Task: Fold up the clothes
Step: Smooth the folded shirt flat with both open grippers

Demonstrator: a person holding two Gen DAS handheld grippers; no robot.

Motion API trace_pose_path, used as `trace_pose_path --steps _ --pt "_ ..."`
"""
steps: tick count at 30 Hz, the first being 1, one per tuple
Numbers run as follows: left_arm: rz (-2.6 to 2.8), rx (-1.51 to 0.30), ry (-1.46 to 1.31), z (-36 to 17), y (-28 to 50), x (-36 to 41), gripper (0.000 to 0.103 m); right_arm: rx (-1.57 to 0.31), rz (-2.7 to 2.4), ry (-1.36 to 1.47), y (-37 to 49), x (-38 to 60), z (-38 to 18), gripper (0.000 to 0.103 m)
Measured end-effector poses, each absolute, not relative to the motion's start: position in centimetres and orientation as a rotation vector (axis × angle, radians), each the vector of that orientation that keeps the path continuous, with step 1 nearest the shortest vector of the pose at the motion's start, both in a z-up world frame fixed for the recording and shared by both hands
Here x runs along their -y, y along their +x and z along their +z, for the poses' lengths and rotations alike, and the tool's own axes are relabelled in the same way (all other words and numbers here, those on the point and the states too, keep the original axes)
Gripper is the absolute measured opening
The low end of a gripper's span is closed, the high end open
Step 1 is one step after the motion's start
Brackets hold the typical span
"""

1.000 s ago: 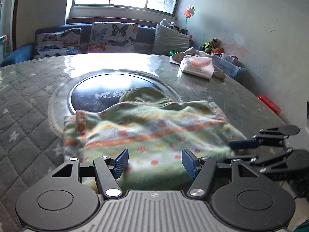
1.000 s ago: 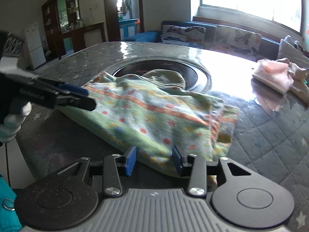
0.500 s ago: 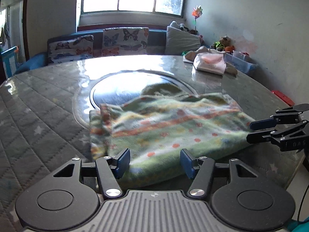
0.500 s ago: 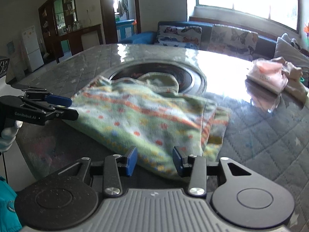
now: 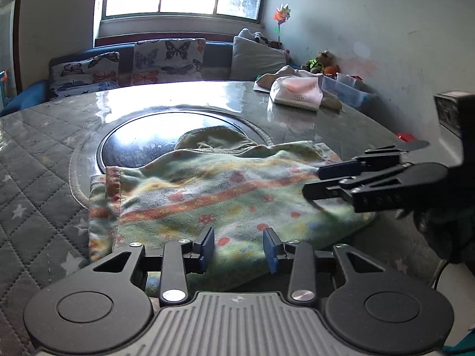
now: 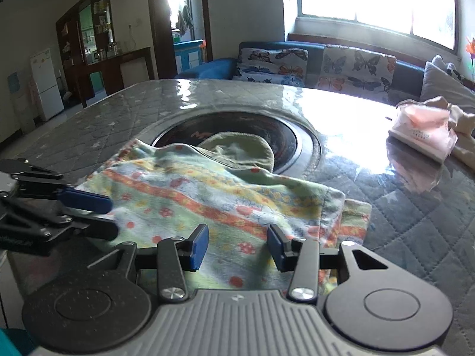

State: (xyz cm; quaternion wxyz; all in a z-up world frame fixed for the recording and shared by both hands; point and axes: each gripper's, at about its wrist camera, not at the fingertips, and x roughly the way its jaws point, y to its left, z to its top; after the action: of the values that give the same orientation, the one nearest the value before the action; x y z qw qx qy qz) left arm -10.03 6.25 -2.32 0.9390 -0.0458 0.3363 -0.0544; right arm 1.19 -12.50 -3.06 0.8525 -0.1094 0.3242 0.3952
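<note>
Gaping empty over the floral garment [image 5: 225,195], both tongs [image 5: 239,249] [image 6: 237,247] — fridge [image 6: 47,84] only rightward

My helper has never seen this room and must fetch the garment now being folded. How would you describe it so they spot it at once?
Find the big quilted grey table with a dark round inset. At its near edge, partly over that inset, lies a fleecy green garment with orange stripes and red dots, between the two open grippers. The only other clothes, a pale pink pile, sit at the far side.

The left gripper [image 5: 239,246] is hovering spread over the garment [image 5: 213,190]; the right gripper [image 5: 322,182] is reaching over the garment's far side.
</note>
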Motion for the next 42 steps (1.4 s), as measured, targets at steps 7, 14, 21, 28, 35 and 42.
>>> trace_pose_path --steps 7,14,21,28,35,42 --pt "-0.116 -0.700 -0.102 -2.2 -10.1 -6.9 0.040 -0.696 0.795 -0.220 2.2 13.4 -3.1 0.048" --pt "-0.091 -0.707 -0.162 -1.3 -8.9 -8.3 0.044 -0.675 0.784 -0.205 4.4 12.2 -2.3 0.050" --pt "0.000 -0.684 -0.181 -0.3 -7.3 -11.4 0.049 -0.708 0.748 -0.180 7.3 11.1 -3.6 0.050" --pt "0.044 -0.693 -0.204 -0.3 -4.8 -14.1 0.049 -0.700 0.738 -0.154 7.3 11.5 -3.4 0.054" --pt "0.065 -0.741 -0.206 -2.0 -2.4 -15.0 0.047 -0.678 0.726 -0.156 6.9 10.9 -4.0 0.064" --pt "0.081 -0.745 -0.220 -2.2 -2.0 -15.6 0.049 -0.654 0.739 -0.190 6.3 10.0 -4.4 0.080"
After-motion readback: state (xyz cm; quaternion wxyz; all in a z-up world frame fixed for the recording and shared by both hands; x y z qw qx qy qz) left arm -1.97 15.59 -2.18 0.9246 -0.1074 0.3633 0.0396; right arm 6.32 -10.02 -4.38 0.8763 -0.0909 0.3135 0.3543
